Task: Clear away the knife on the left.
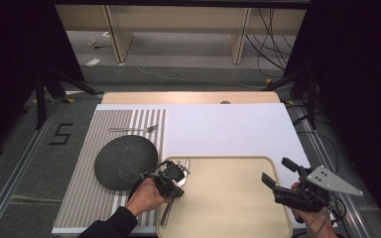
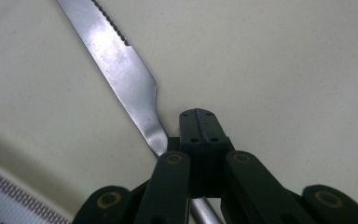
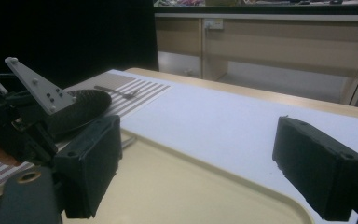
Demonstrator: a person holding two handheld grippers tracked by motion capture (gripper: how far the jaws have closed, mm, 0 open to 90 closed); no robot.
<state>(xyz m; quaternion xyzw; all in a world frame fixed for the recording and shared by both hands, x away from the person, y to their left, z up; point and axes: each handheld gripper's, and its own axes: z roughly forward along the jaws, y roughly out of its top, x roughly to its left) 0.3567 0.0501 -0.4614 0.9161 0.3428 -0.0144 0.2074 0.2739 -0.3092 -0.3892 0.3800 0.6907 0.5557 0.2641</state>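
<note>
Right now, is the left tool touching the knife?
Touching: in the left gripper view the left tool has its jaws closed on the knife at the handle's neck.

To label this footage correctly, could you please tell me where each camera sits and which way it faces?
High view: above the person's side, looking forward and down on the tray; forearms and both tongs show.
Left gripper view: rides the left tongs, looking down its shut jaws at the knife.
Right gripper view: rides the right tongs, facing across the table; open jaws show.
Shared: high and right views both show the dark plate and fork.
</note>
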